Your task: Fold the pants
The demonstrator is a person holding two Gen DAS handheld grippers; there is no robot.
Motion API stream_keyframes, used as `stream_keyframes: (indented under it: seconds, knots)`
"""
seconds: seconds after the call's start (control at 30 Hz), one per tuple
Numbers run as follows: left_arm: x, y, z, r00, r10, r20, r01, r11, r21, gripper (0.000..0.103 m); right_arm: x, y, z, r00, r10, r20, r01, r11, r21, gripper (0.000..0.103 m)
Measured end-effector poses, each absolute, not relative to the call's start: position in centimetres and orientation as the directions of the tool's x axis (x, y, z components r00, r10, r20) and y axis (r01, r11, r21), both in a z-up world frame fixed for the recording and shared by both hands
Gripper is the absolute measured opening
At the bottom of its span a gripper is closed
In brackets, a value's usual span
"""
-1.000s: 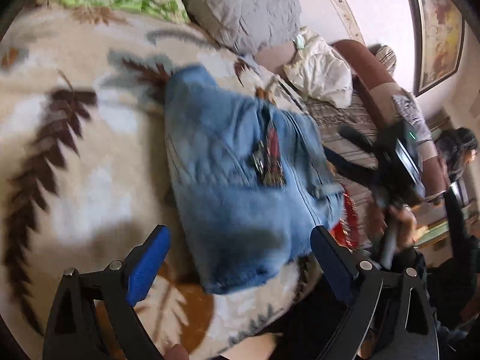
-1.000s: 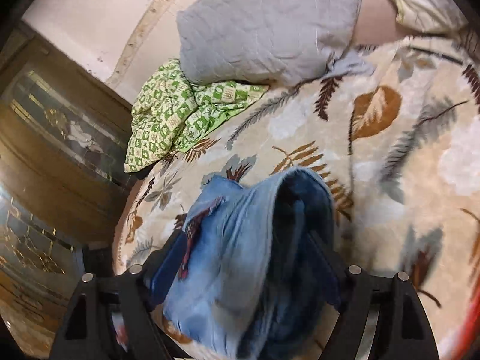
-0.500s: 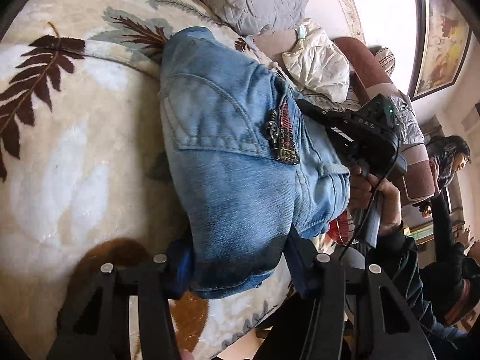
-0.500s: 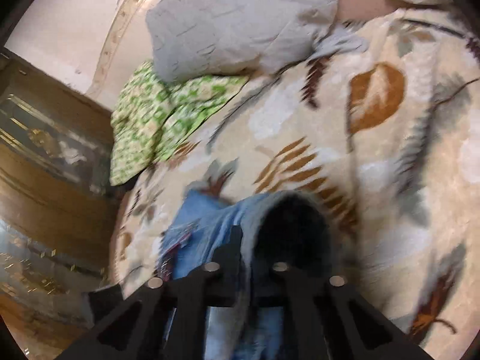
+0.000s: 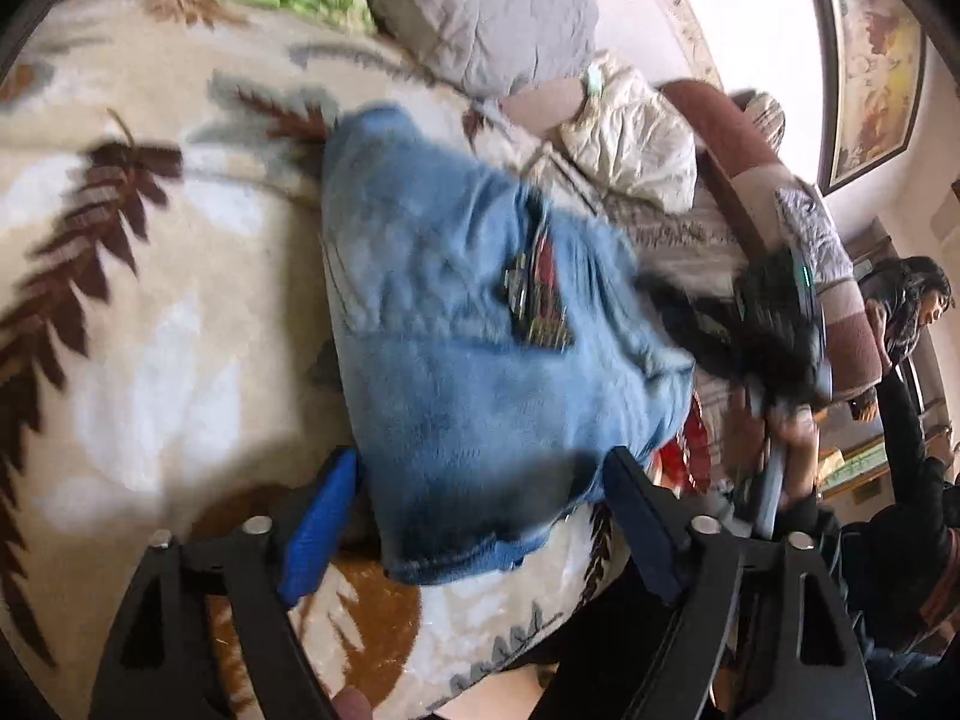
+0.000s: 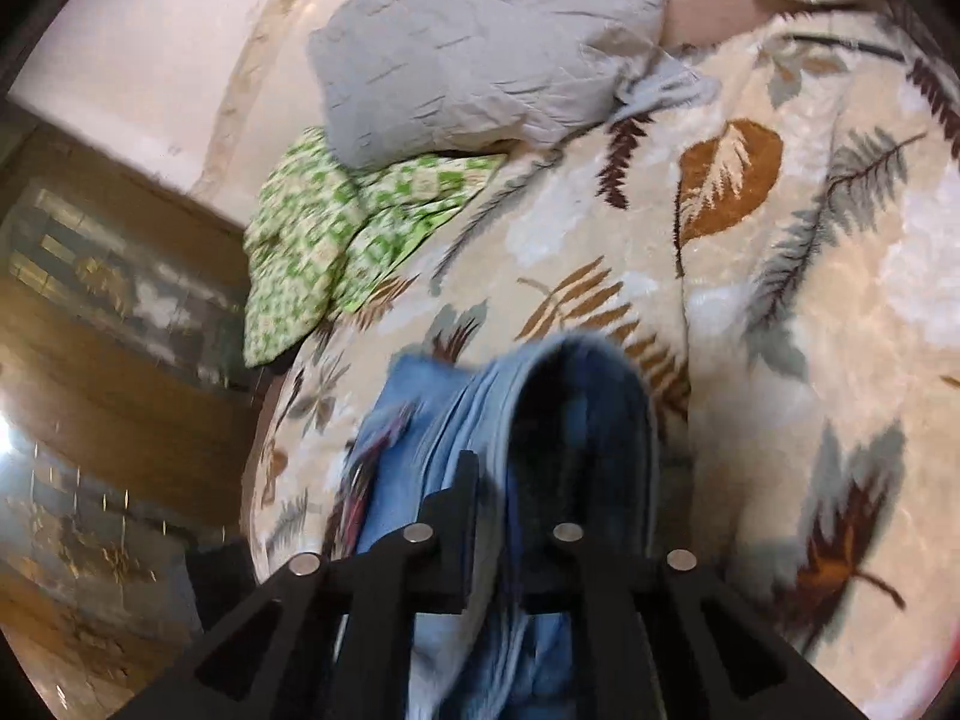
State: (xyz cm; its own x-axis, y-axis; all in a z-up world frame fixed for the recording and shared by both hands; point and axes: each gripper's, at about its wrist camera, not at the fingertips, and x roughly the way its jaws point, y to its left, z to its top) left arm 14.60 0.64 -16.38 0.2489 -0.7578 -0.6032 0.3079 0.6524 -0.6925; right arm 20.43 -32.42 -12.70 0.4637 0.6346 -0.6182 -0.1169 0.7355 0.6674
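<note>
Two grippers are working one pair of jeans (image 5: pixel 480 348), which is lying bunched into a thick bundle on the leaf-patterned blanket (image 5: pixel 150 330) of the bed. Starting on the left, I am holding my left gripper (image 5: pixel 480 516) wide; its jaws have just been opening, and the blue pads are now standing clear on either side of the near hem without pressing it. Moving right across that view, the embroidered patch (image 5: pixel 540 306) is showing on top of the denim, and past it my right gripper (image 5: pixel 774 324) is reaching into the far edge as a dark smear.

From its own camera, my right gripper (image 6: pixel 510 480) is narrow, its jaws having just been easing open a little, and it is pinching a stack of denim layers beside a dark, tube-like opening in the cloth.

I am judging the jeans to be soft but heavy and thick: the layers will sag and slide over one another, so a grip on one ply will likely peel it away. Taking hold at a seam, hem or waistband, through the whole stack, looks safest to me.

Much is hard to read. Both views are blurring with motion, the legs are tucked out of sight inside the bundle, and I cannot tell how many layers the right pads are catching. Beyond the jeans, a grey pillow (image 6: pixel 480 42) and green cloth (image 6: pixel 336 240) are lying well apart from them.
</note>
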Motion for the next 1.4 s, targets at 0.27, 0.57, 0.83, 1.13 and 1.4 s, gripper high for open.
stream_keyframes:
  seconds: [0.27, 0.57, 0.83, 1.13, 1.4]
  knots:
    - [18.4, 1.1, -16.1, 0.259, -0.762, -0.594, 0.253, 0.647, -0.72, 0.09, 13.7, -31.6, -11.6, 0.481, 0.648, -0.591, -0.213, 0.74, 0.638, 0.091]
    - [20.9, 0.2, -17.9, 0.19, -0.763, -0.617, 0.193, 0.646, -0.739, 0.096, 15.7, -35.7, -17.3, 0.403, 0.735, -0.545, 0.08, 0.565, 0.821, 0.095]
    - [21.1, -1.0, -19.2, 0.164, -0.734, -0.659, 0.2, 0.679, -0.707, 0.103, 18.4, -33.5, -19.7, 0.348, 0.729, -0.59, 0.09, 0.6, 0.795, 0.1]
    - [21.4, -3.3, -19.2, 0.144, -0.673, -0.725, 0.247, 0.734, -0.632, 0.103, 21.3, -30.8, -21.0, 0.32, 0.704, -0.634, 0.069, 0.65, 0.757, 0.103]
    - [21.6, -2.7, -19.3, 0.159, -0.691, -0.705, 0.208, 0.722, -0.66, 0.101, 20.7, -29.5, -20.2, 0.368, 0.695, -0.617, -0.021, 0.67, 0.742, 0.081]
